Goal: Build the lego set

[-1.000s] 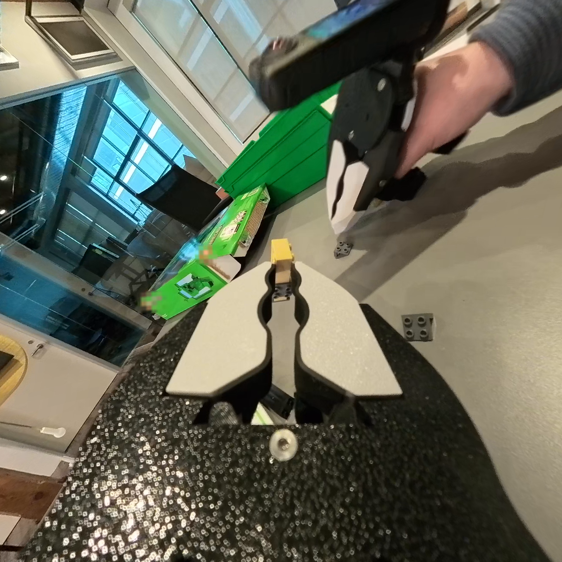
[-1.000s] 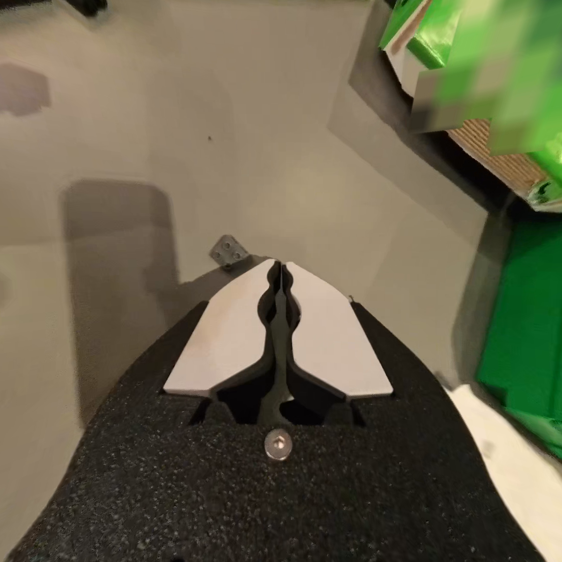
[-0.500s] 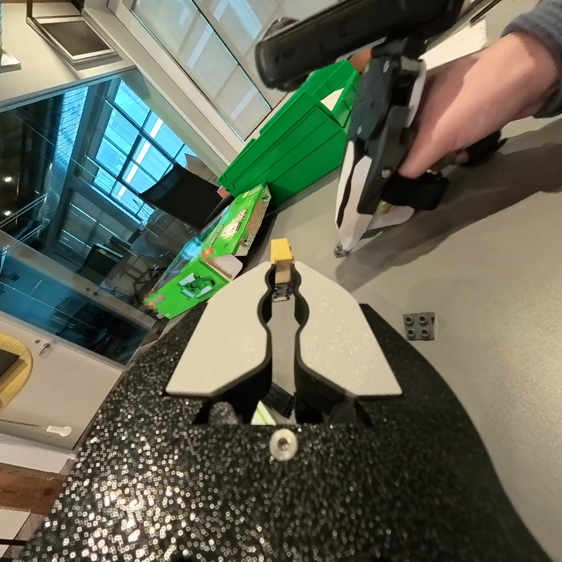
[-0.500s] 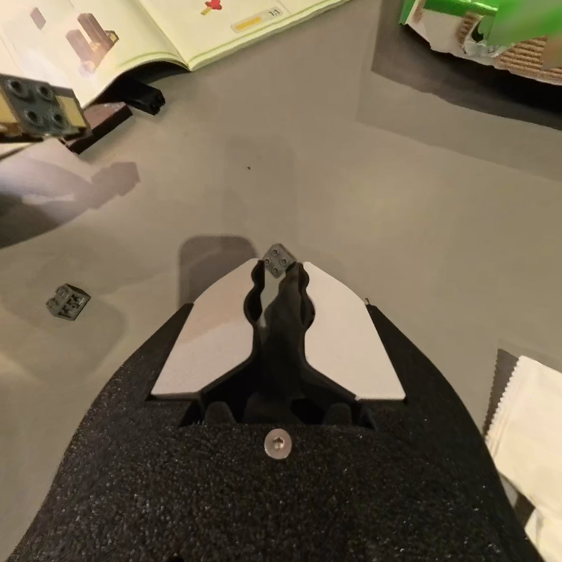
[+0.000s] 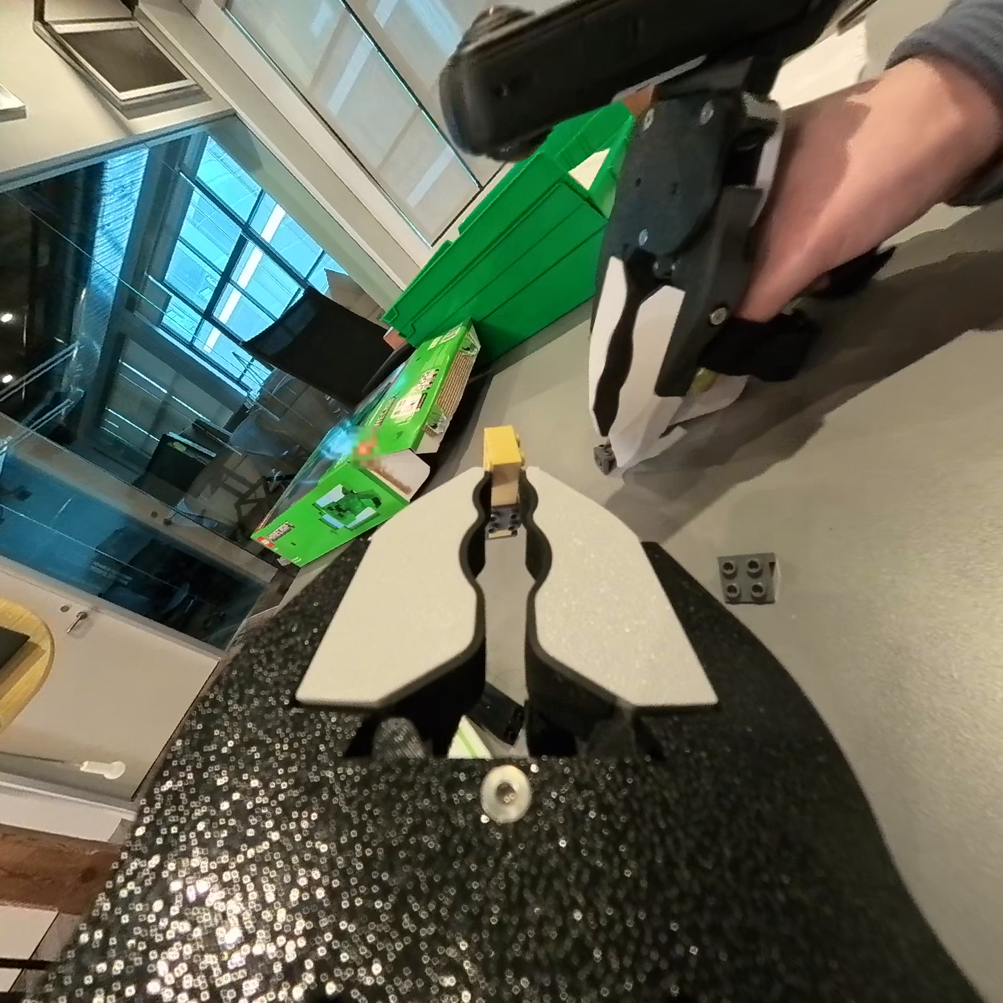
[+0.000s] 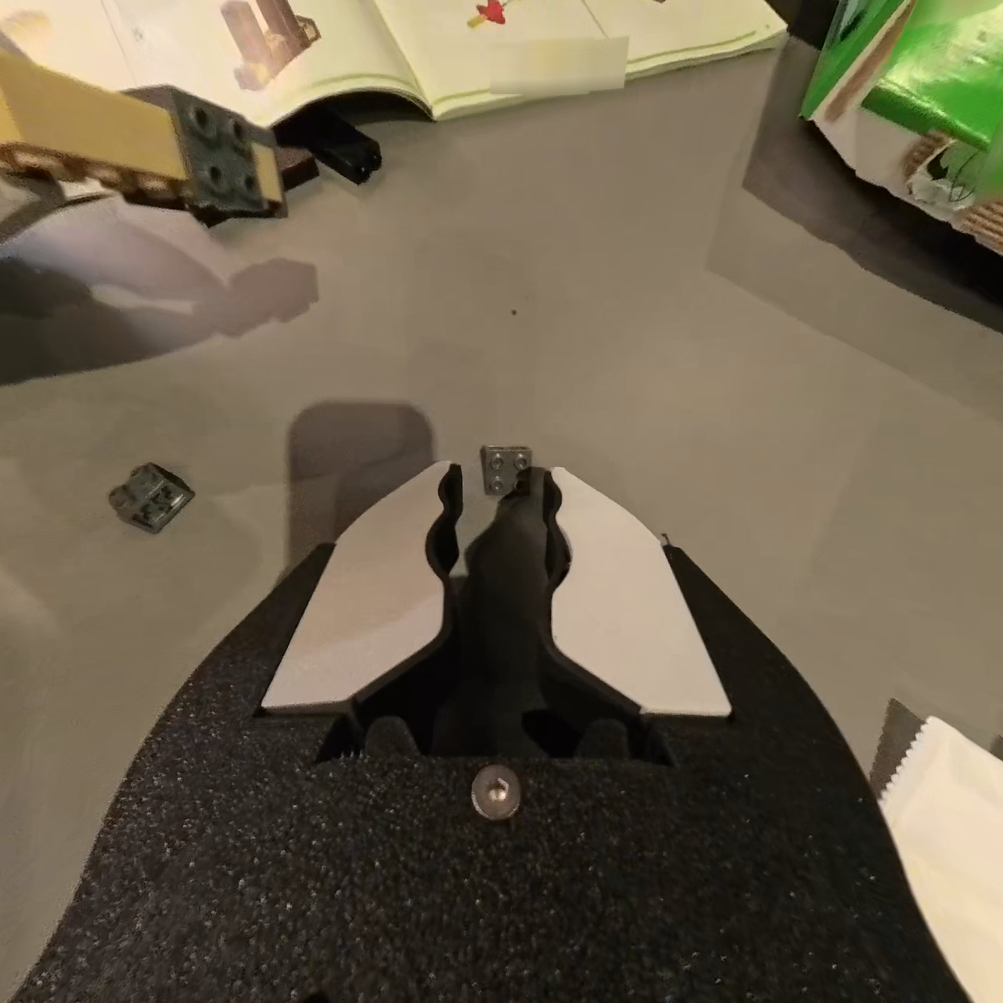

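My left gripper [image 5: 503, 480] is shut on a small lego assembly [image 5: 502, 450] of yellow, tan and dark grey bricks, held above the grey table. The assembly also shows at the top left of the right wrist view [image 6: 163, 146]. My right gripper [image 6: 502, 477] is open, tips down at the table, with a small grey 2x2 plate [image 6: 507, 468] lying between its fingertips, close to the right finger. In the left wrist view the right gripper [image 5: 613, 434] stands just beyond the assembly, with the plate [image 5: 603, 455] at its tips.
A dark grey 2x2 brick [image 5: 749, 578] lies on the table, upside down in the right wrist view [image 6: 151, 496]. An open instruction booklet [image 6: 434, 54], a green lego box [image 5: 380, 467], green bins [image 5: 515, 271] and a white paper bag [image 6: 950, 841] surround the work area.
My right gripper went from shut to open and came down over the small grey plate, its jaws now wider. My left gripper kept still with the assembly.
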{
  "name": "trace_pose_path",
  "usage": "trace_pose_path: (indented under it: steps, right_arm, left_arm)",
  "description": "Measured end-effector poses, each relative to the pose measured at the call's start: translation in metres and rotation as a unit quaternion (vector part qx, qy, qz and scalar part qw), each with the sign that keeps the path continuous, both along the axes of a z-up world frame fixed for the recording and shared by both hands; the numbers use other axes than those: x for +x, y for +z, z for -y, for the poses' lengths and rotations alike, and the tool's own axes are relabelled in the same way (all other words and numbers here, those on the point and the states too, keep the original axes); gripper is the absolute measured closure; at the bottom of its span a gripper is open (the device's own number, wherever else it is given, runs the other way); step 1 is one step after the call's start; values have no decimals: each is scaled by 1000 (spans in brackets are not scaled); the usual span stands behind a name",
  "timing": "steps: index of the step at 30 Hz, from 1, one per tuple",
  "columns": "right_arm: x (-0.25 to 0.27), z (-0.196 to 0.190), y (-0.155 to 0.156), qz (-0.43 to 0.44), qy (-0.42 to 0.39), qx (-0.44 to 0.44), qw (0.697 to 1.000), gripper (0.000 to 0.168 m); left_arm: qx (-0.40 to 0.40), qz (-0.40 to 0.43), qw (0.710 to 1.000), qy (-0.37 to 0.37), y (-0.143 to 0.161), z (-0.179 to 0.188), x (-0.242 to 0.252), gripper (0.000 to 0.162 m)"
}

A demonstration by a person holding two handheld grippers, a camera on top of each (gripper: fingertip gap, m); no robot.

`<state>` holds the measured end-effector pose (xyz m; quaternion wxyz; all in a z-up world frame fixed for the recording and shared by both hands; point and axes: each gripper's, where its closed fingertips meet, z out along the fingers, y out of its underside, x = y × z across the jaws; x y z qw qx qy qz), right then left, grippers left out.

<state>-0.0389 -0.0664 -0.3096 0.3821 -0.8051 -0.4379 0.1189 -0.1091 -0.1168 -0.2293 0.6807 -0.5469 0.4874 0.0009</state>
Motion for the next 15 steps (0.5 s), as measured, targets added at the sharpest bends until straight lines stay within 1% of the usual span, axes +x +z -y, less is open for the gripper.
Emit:
trace_pose_path:
  steps: [3, 5, 8, 12, 13, 15]
  right_arm:
    - [-2, -1, 2, 2, 7, 21, 1000, 142]
    - [-3, -2, 2, 2, 15, 20, 1000, 144]
    - [-2, -5, 0, 19, 32, 18, 999, 153]
    - [0, -5, -1, 29, 67, 3, 997, 154]
    - [-2, -4, 0, 24, 78, -7, 997, 154]
    - [-13, 2, 9, -22, 119, -8, 993, 154]
  left_arm:
    - [0, -2, 1000, -1, 0, 0, 1, 153]
    - [0, -2, 1000, -2, -1, 0, 1, 153]
    - [0, 0, 1000, -6, 0, 1, 1, 153]
    - [1, 6, 1000, -17, 1, 4, 2, 153]
    - [1, 9, 1000, -22, 2, 5, 3, 153]
    - [-2, 8, 1000, -26, 1, 5, 3, 153]
